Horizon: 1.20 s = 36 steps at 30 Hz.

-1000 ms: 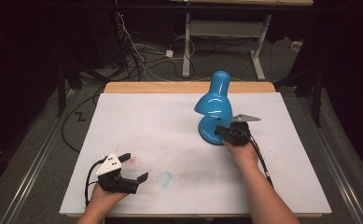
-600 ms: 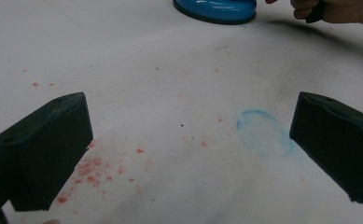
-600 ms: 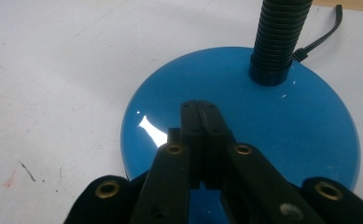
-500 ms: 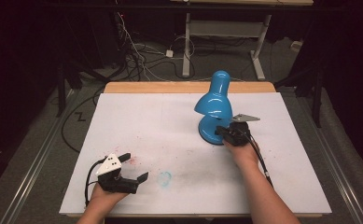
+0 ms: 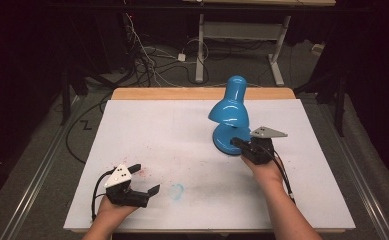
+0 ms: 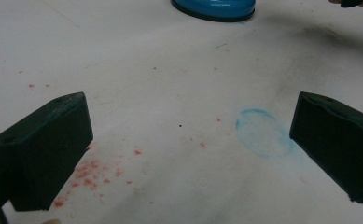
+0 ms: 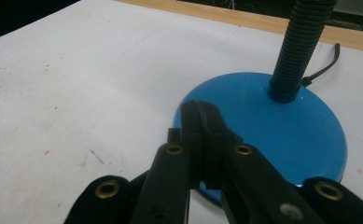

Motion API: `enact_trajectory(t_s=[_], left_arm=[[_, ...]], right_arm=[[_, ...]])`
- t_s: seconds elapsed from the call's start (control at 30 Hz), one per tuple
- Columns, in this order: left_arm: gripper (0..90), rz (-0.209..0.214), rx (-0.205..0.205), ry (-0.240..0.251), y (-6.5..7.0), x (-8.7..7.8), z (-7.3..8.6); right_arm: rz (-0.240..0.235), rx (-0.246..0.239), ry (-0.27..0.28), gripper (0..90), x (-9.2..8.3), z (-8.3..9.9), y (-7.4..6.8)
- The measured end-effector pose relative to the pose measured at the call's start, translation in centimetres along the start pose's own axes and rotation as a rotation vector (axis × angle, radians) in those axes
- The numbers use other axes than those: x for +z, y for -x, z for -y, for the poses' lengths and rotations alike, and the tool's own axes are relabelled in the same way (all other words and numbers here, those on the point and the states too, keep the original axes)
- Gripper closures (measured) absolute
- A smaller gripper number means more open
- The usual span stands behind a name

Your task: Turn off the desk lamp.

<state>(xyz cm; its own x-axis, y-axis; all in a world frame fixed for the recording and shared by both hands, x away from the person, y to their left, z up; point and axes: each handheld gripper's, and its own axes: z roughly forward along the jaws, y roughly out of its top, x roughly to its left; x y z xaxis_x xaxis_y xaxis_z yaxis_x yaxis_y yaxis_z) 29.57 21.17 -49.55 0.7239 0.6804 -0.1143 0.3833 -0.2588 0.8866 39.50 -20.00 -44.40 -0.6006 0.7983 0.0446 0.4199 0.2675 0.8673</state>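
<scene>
A glossy blue desk lamp point(image 5: 229, 117) with a round flat base, a black ribbed flexible neck and a cone-shaped shade is seen standing upright on the white-covered counter point(image 5: 182, 130), at about two o'clock from the counter's middle in the high view. Its shade is tipped toward the near side, over the base. A strip of bare light wood point(image 5: 202, 93) is seen along the counter's far edge, at twelve o'clock.

The right tool point(image 5: 238, 144) is held at the lamp's near-right side, at about four o'clock from the base point(image 7: 282, 130). In the right gripper view its two black jaws are seen pressed together, with no gap between them, and their tips are laid over the near rim of the base. The black ribbed neck point(image 7: 300, 42) is seen rising from the base, at one o'clock from the tips, and a thin black cord point(image 7: 326, 65) trails off behind it.

The left tool point(image 5: 147, 179) is held low at the counter's near-left corner, at about seven o'clock, well apart from the lamp. Its jaws are spread wide, with nothing between them but the white cover. A faint blue ring-shaped smudge point(image 6: 263, 133) is seen just inside the right-hand jaw, and scattered red specks point(image 6: 93, 170) lie beside the left-hand jaw.
</scene>
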Motion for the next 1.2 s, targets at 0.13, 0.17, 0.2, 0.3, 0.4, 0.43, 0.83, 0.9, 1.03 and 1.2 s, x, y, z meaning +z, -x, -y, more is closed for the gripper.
enact_trajectory(t_s=[0.13, 0.17, 0.2, 0.3, 0.4, 0.43, 0.83, 0.9, 1.03, 1.2], left_arm=[[0.0, 0.001, 0.002, -0.001, 0.0, 0.0, 0.0], [0.0, 0.001, 0.0, -0.001, 0.0, 0.0, 0.0], [0.0, 0.001, -0.001, -0.002, 0.0, 0.0, 0.0], [0.0, 0.001, 0.0, -0.003, 0.0, 0.0, 0.0], [0.0, -0.001, -0.002, 0.0, 0.0, 0.0, 0.0], [0.0, -0.001, -0.002, -0.001, 0.0, 0.0, 0.0], [0.0, -0.004, 0.005, -0.003, 0.1, -0.1, 0.0], [0.0, -0.005, 0.007, -0.001, 0.1, -0.2, -0.1], [0.0, -0.006, 0.02, 0.002, 0.5, -0.2, -0.4], [0.0, 0.004, 0.025, -0.006, 0.7, 0.0, -0.4]], right_arm=[[-0.008, 0.005, -0.008, 90.0, -0.6, 1.2, -0.2], [-0.01, 0.006, -0.015, 90.0, -0.6, 1.7, -0.2], [-0.013, 0.015, -0.02, 90.0, -0.7, 2.1, -0.1], [-0.017, 0.024, -0.029, 90.0, -1.1, 3.3, 0.0], [-0.02, 0.027, -0.04, 90.0, -1.8, 4.4, 0.0], [-0.024, 0.031, -0.041, 90.0, -2.1, 4.7, 0.0], [-0.005, 0.012, -0.027, 90.0, -7.6, 7.9, -0.1], [0.005, -0.002, -0.017, 90.0, -8.2, 8.4, -0.1], [0.004, 0.0, -0.005, 90.0, -8.6, 9.0, -0.3], [0.014, -0.007, -0.008, 83.0, -8.4, 8.9, -0.1]])
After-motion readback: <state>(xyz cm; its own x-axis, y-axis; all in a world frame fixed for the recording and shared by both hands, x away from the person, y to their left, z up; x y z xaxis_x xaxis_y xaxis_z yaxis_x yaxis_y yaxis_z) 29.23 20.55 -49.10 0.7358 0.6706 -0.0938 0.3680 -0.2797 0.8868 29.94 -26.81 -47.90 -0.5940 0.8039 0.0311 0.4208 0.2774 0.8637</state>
